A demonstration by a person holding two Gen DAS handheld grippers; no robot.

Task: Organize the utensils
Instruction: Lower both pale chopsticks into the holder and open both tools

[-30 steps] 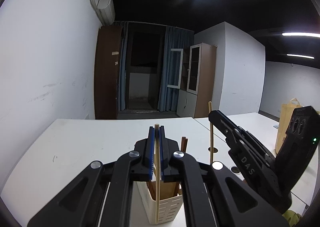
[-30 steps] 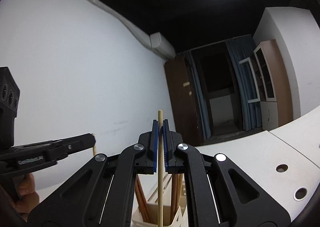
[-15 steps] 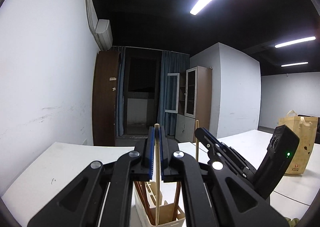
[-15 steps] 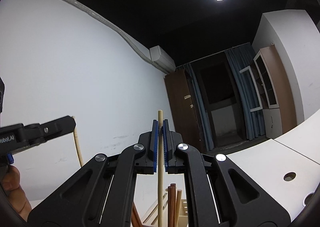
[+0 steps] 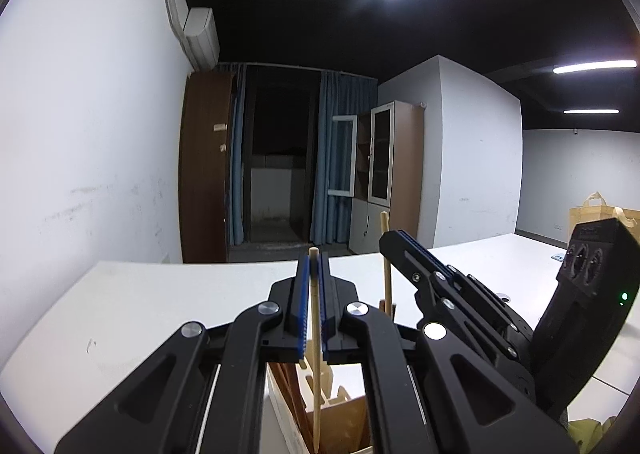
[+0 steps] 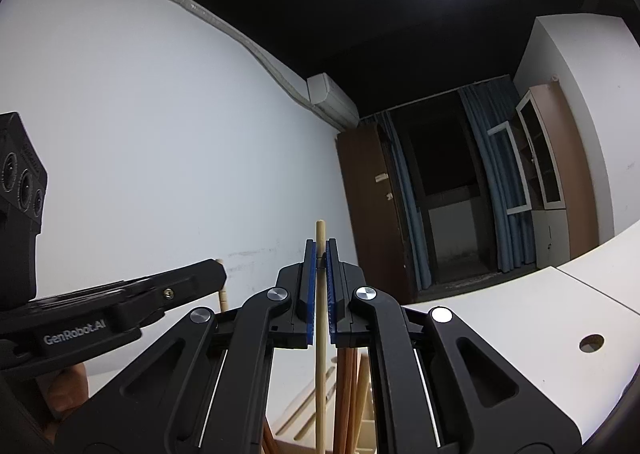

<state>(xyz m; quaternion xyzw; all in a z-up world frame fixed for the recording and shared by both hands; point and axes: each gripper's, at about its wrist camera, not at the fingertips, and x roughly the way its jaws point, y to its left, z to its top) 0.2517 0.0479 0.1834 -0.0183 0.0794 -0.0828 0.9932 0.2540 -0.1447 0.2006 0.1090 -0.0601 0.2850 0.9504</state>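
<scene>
Two chopsticks in transit: left gripper (image 5: 315,308) clamped on one chopstick (image 5: 316,382), right gripper (image 6: 320,296) on another (image 6: 320,374); utensil holder (image 5: 340,420) just below the fingertips already holds several; release not yet done.

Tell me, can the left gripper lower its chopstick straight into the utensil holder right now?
Probably yes. The left gripper holds its chopstick upright with the tip over the open holder; the right gripper sits off to the side.
</scene>
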